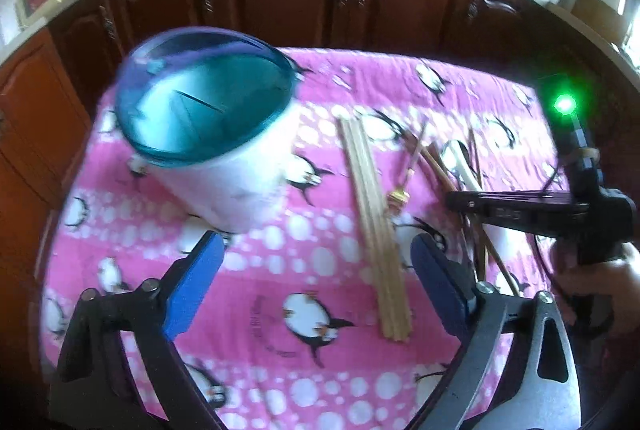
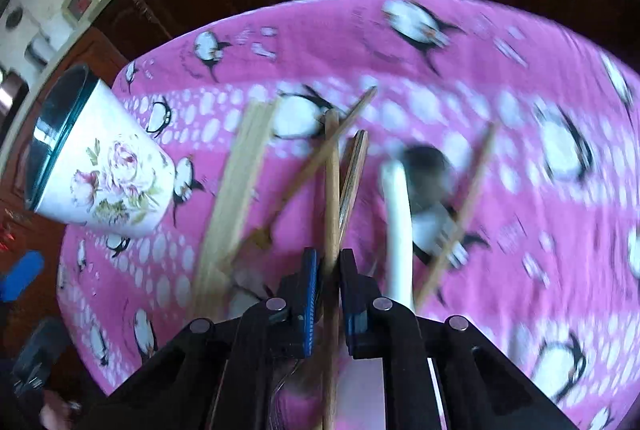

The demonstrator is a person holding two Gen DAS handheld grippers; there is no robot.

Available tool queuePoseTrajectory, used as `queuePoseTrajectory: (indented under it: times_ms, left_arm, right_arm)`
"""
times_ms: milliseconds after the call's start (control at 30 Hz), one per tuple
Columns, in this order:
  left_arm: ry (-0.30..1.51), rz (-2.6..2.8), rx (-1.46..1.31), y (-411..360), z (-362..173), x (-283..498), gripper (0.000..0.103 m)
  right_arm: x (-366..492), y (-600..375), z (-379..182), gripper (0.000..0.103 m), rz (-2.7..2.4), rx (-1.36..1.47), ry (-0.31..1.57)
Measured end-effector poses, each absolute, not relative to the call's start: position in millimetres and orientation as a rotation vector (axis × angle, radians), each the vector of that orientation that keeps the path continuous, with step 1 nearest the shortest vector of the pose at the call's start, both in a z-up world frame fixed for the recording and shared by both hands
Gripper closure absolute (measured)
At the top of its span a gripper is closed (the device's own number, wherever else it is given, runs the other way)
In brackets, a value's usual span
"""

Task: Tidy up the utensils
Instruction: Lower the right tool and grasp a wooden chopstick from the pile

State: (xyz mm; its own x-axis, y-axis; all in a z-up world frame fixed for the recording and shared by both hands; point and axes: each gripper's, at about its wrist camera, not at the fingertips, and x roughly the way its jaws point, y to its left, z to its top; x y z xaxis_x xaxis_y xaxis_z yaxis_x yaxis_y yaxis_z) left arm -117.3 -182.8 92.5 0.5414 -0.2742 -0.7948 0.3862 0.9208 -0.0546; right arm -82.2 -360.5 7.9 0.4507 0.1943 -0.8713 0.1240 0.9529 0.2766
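- The right gripper [image 2: 329,266] has its jaws drawn narrow around a wooden stick [image 2: 331,190], which runs straight between the blue pads and on past them toward the far side of the table.
- The left gripper [image 1: 316,262] is spread wide and holds nothing; it hangs over the pink penguin cloth [image 1: 248,270], with the cup [image 1: 216,134] just beyond its left finger.
- The cup is white with a teal rim and painted roses; it stands at the left of the table, and I see nothing inside it, though blur makes that hard to be sure of.
- The loose utensils lie right of the cup: a bundle of pale chopsticks [image 1: 376,230] side by side, then a tangle of darker sticks crossing one another, and a white-handled spoon [image 2: 396,214] on the right of the pile.
- Step in hand, as I judge it: picking one stick out of the pile so it can go into the cup. Nearly all the sorting seems left to do.
- The next move calls for lifting the stick clear of those crossing it, carrying it left, tipping it upright and lowering it into the cup's mouth.
- The free gripper could steady the cup, since a long stick dropped against the rim might tip it.
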Motion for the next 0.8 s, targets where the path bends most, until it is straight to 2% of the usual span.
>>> queuePoseTrajectory:
  times_ms: [100,200,267,300,333,367,433,733,800]
  left_arm:
    - [0.958,-0.423,0.13,-202,77,-113,0.02]
    - [0.996,-0.429,0.138,-214,59,-105,0.034]
    - [1.05,-0.436,0.132,-221,41,-96,0.051]
    - [1.076,-0.439,0.126,-222,35,-93,0.058]
    - [1.101,-0.459,0.094,-221,30,-90,0.064]
    - [1.087,-0.465,0.046,-217,31,-89,0.077]
    - [1.117,-0.501,0.004,-214,29,-92,0.092]
    - [1.152,-0.494,0.045,-160,40,-127,0.093]
    - [1.173,-0.499,0.047,-146,40,-138,0.093]
  right_arm:
    - [-95,-370,9,0.092,0.02,0.324,1.118]
    - [-109,-381,16,0.092,0.041,0.37,1.126]
    - [-121,-389,33,0.084,0.035,0.384,1.081]
    - [-126,-393,38,0.07,0.029,0.388,1.064]
    - [-132,-397,44,0.061,0.016,0.399,1.036]
    - [-136,-399,49,0.061,0.012,0.408,1.02]
    - [-137,-401,57,0.061,0.024,0.415,1.005]
    - [-121,-369,65,0.061,0.106,0.344,0.987]
    - [-110,-359,61,0.066,0.116,0.308,0.994]
